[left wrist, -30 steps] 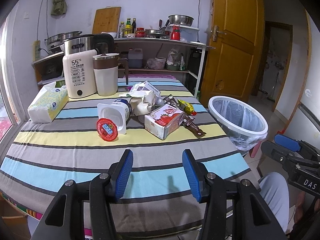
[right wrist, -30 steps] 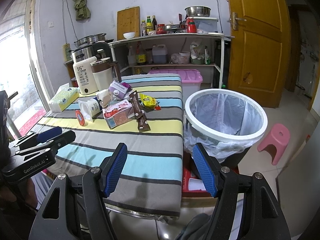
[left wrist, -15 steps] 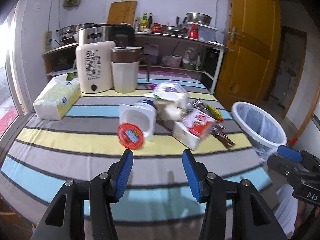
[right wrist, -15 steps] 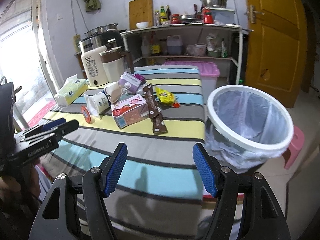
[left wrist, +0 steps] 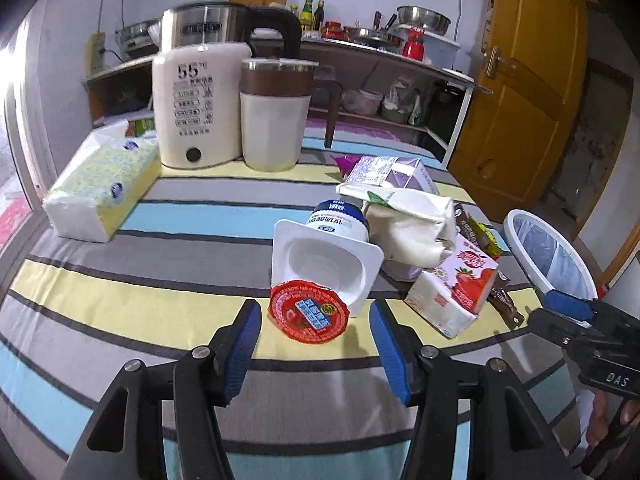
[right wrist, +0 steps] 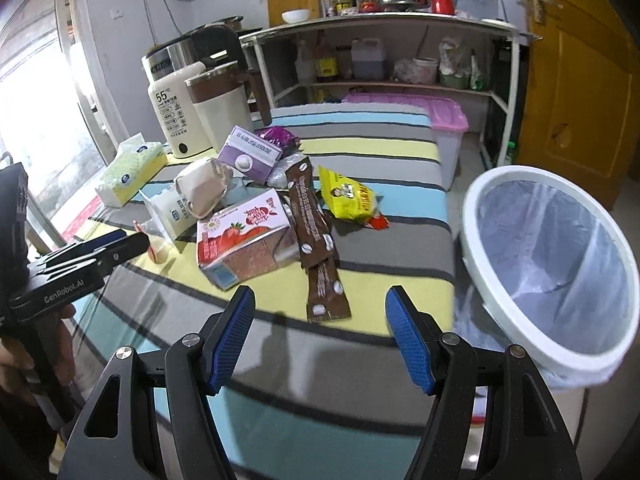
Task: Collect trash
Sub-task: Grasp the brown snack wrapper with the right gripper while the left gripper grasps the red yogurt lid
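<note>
Facing the left tool (left wrist: 316, 344), only the yogurt cup (left wrist: 326, 264) shows its mouth.

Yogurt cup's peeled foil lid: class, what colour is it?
Red, with a blue label; the peeled foil lid shows best in the left wrist view.

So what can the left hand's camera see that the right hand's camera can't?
Only the left wrist view shows the yogurt cup's open white inside and its red foil lid face-on, lying before the open left gripper.

Only the right wrist view shows the yellow snack packet whole, the pink-lidded bin, and the open right gripper before the brown wrapper.

Both show the strawberry milk carton, trash can and tissue pack.
</note>
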`<state>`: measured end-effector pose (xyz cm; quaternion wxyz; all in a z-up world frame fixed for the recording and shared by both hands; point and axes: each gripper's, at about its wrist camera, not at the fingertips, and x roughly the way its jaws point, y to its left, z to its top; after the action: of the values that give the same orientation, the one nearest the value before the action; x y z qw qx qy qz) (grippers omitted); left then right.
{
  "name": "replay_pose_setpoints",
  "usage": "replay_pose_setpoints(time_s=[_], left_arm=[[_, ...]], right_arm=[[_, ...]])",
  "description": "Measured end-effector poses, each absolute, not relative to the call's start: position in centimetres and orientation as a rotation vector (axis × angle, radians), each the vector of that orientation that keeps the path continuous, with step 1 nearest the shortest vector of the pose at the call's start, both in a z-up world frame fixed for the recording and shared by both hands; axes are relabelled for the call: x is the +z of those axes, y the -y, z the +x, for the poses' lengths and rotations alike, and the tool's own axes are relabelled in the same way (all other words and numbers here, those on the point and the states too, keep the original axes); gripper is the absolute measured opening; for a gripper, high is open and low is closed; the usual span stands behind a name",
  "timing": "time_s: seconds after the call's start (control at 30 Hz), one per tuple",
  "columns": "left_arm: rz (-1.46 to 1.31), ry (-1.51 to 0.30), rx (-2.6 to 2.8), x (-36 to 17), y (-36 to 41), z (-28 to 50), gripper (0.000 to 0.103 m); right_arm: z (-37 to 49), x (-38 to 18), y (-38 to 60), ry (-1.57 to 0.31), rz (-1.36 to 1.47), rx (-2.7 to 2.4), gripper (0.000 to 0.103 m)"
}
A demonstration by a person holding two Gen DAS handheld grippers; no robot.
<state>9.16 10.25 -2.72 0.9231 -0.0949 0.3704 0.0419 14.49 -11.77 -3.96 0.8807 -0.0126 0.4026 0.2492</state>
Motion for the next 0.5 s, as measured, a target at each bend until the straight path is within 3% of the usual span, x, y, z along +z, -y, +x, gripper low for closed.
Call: replay_pose_setpoints(time_s=[0.13, 0.3, 0.37, 0.43, 0.5], left_arm=[[-0.191, -0.784, 0.083, -3.3, -10.6, 10.2, 0.056], [-0.198, -0.792, 0.066, -3.8, -10.8, 10.8, 0.054], [-0.190, -0.783, 0.061, -3.7, -10.7, 10.7, 0.046], [-0.179, -0.778, 0.054, -3.7, -10.5, 10.6, 0.045], [-0.170, -0.767, 0.050, -3.6, -10.3, 10.2, 0.045]], right_arm=[[16.1, -5.1, 11.0, -0.888, -0.037, 0.524, 0.065], [17.0, -6.0, 10.5, -0.918, -0.054, 0.508, 0.050], [17.1, -6.0, 10.6, -0.920, -0.055, 0.507, 0.037], [17.0, -6.0, 10.8, -0.920, -0.052, 0.502, 0.027], [16.9, -6.1, 11.1, -0.921, -0.043, 0.505, 0.026]])
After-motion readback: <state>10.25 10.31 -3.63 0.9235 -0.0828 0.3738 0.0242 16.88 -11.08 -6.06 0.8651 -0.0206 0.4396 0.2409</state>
